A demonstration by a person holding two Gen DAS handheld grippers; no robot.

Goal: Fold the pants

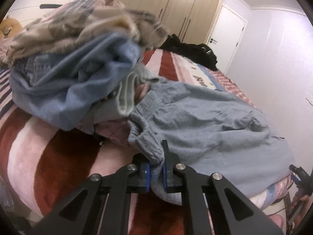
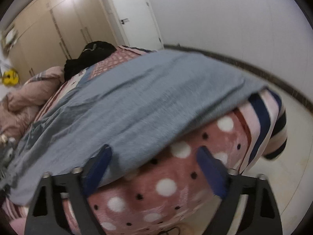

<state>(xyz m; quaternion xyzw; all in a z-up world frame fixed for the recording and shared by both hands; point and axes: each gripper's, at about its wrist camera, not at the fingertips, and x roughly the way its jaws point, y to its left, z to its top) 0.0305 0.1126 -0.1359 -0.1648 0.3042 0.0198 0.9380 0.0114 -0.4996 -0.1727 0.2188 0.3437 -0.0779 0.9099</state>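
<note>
A: Where are the pants (image 1: pixel 205 117)?

B: Spread flat on the bed (image 1: pixel 49 156), on its striped blanket, just right of the heap of clothes (image 1: pixel 68 74). They are grey-blue, and the gathered waistband lies at the end nearest that heap.

A: And the left hand-held gripper (image 1: pixel 156 166)?

B: Clamped narrow on the waistband corner. The cloth is bunched between its 2 blue pads.

A: The right hand-held gripper (image 2: pixel 154 160)?

B: Its jaws stand wide at the other end of the pants (image 2: pixel 137 98), away from the heap. The near hem lies between the 2 blue pads, over a pink dotted blanket (image 2: pixel 156 195), but neither pad presses on it. That view is blurred.

A: Anything behind?

B: A black garment (image 1: pixel 195 51) sits on the bed beyond the heap, toward the wardrobe (image 1: pixel 176 5).
</note>
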